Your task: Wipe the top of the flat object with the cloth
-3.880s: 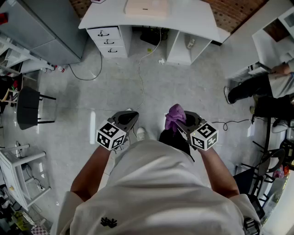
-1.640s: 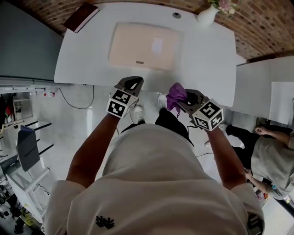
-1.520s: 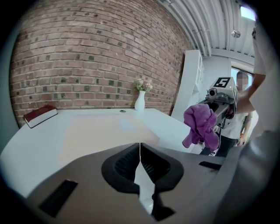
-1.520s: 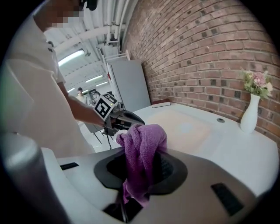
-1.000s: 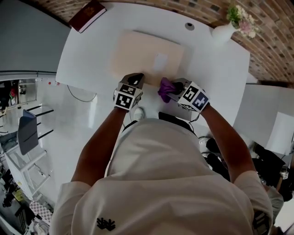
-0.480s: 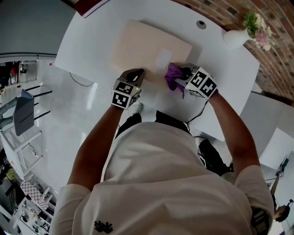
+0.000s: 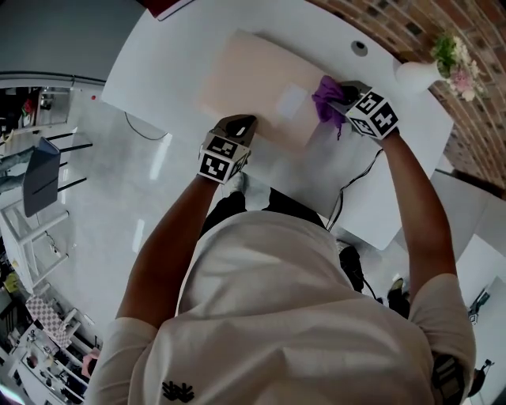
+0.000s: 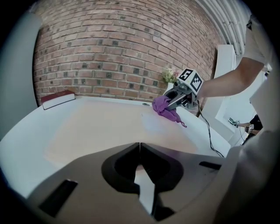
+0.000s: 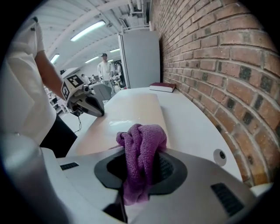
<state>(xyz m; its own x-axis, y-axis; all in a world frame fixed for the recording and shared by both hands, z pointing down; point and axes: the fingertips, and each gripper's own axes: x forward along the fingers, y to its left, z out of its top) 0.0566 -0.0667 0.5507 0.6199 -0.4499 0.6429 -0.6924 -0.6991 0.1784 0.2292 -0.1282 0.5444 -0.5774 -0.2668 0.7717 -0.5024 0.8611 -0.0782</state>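
A flat beige board point(image 7: 253, 83) lies on the white desk point(image 7: 379, 190). My right gripper point(image 7: 338, 98) is shut on a bunched purple cloth point(image 7: 326, 96) and holds it at the board's far right edge. In the right gripper view the cloth point(image 9: 142, 148) fills the jaws, with the board point(image 9: 131, 111) stretching ahead. My left gripper point(image 7: 239, 126) is shut with nothing in it and sits at the board's near edge. The left gripper view looks across the board point(image 8: 109, 127) to the cloth point(image 8: 164, 107).
A dark red book point(image 7: 170, 6) lies at the desk's far left corner. A white vase with flowers point(image 7: 427, 71) stands at the far right beside a cable hole point(image 7: 360, 47). A cable point(image 7: 356, 182) crosses the desk's right side. A brick wall point(image 8: 109, 48) runs behind the desk.
I walked up to the desk. My right gripper carried the cloth over the board to its far right edge. The left gripper settled at the board's near edge.
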